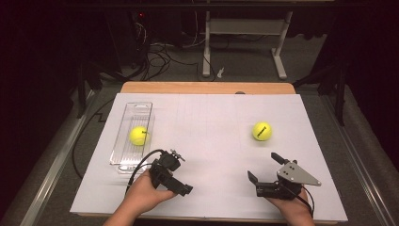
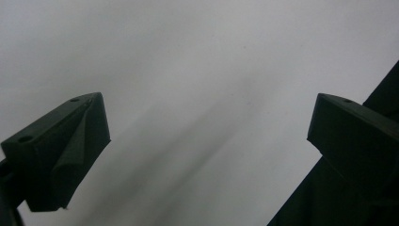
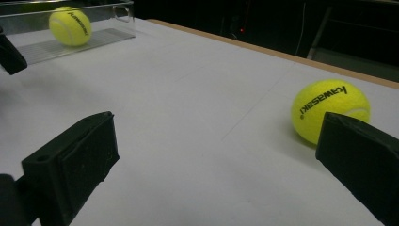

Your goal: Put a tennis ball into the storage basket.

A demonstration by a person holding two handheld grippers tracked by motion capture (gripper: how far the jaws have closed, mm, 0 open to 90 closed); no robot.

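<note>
Tennis ball (image 1: 262, 131), yellow and loose, is seen in the high view on the right half of the white worktop (image 1: 207, 141), well clear of the edges. A second tennis ball (image 1: 139, 135) is recorded inside a clear plastic tray (image 1: 123, 160) standing on the left half of the worktop. The right gripper (image 1: 263, 165) is held in a hand (image 1: 289, 202) at the near right, just short of the loose ball, with its jaws spread wide and nothing between them. The left gripper (image 1: 181, 188) is held in the other hand (image 1: 146, 193) at the near left, just beside the tray's near end; how its jaws stand cannot be told from this view.

In the left gripper view, the left gripper (image 2: 207, 127) is shown with its jaws set wide apart over the bare white worktop (image 2: 188, 56). Nothing is held between them. A dark edge is noted at the lower right, too blurred to identify.

In the right gripper view, the right gripper (image 3: 216, 141) is shown fully spread and empty. The loose tennis ball (image 3: 327, 106) is seen resting on the worktop (image 3: 188, 94), near the right-hand jaw and partly hidden behind it; no contact can be confirmed. Black lettering is noted on the ball. The second tennis ball (image 3: 70, 26) is seen farther off at the upper left, inside the clear plastic tray (image 3: 117, 14).
</note>
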